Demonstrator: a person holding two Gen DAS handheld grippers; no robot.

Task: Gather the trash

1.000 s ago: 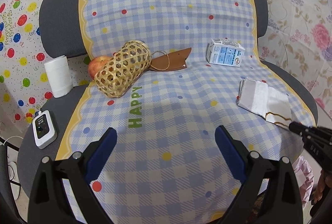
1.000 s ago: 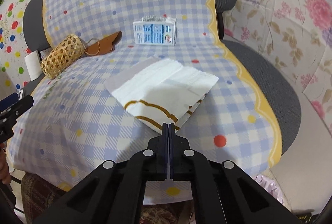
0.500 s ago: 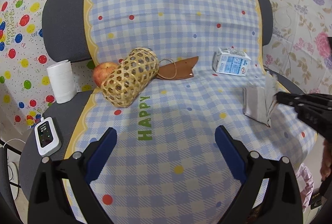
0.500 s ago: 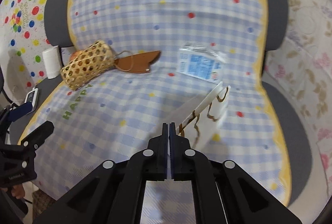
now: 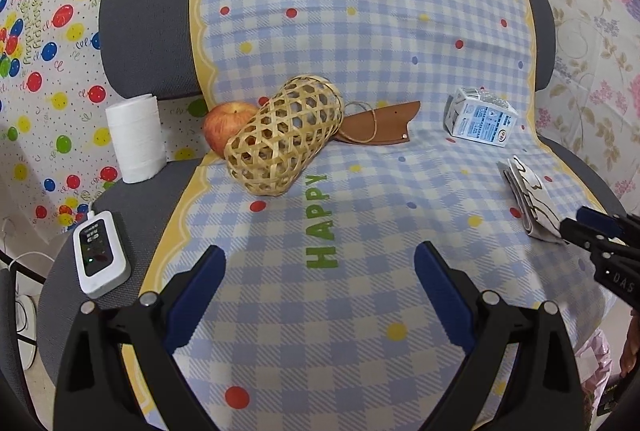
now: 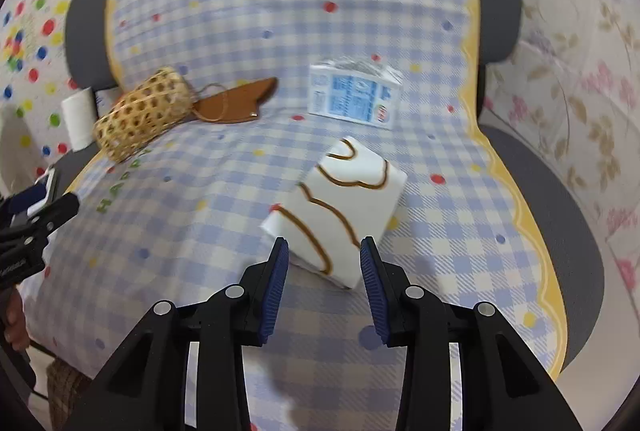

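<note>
Right claw (image 6: 323, 255), jaws just parted around the folded napkin (image 6: 340, 207): we centre its near corner before closing; left claw (image 5: 320, 291) open, empty.

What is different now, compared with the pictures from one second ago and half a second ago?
The right gripper was shut on the edge of the folded napkin and had lifted it on edge. Its jaws have just been opening, and the napkin now sits between them, apparently released, on the checked cloth. The left gripper is open as before. The milk carton, woven basket and apple stayed in place.
</note>
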